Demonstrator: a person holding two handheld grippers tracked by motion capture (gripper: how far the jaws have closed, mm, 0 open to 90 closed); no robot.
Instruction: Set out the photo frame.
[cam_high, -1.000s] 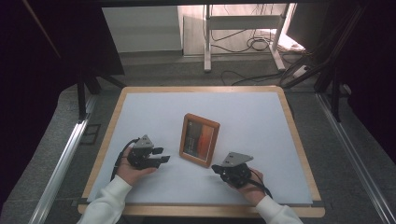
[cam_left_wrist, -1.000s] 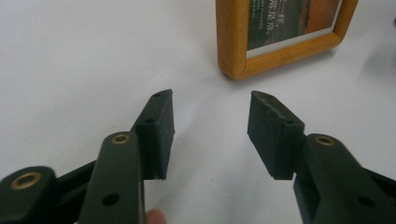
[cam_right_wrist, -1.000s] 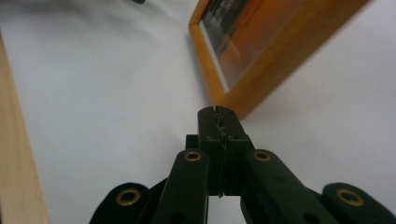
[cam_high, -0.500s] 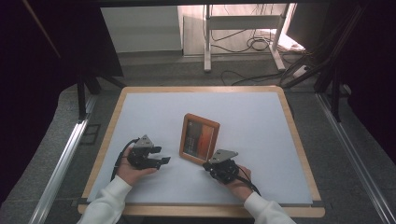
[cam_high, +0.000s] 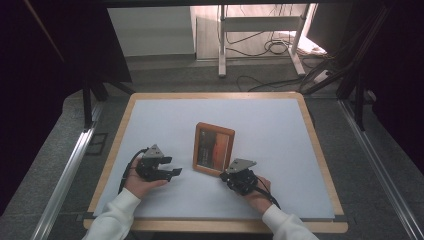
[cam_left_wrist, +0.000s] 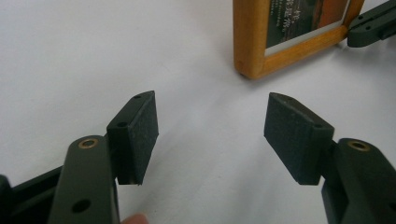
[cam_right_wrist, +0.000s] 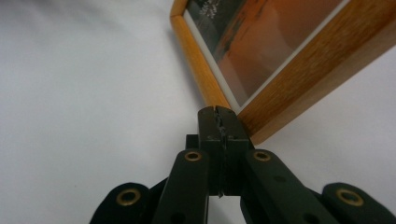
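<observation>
Photo frame (cam_high: 214, 149) lies flat at centre of the table (cam_high: 150, 120), long axis up-frame. My right claw (cam_high: 226, 174), clamped shut on nothing, touches its lower right corner. Left claw (cam_high: 175, 172), just opened wide and empty, sits apart at lower left.

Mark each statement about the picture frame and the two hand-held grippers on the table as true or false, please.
1. The wooden picture frame lies on the white table. True.
2. The left hand-held gripper is shut on the frame. False: its jaws stand open with nothing between them, having just been opening.
3. The right hand-held gripper has its jaws shut together. True.
4. The right hand-held gripper is far from the frame. False: its tip is at the frame's near corner.
5. The frame stands upright. False: it lies flat.
</observation>
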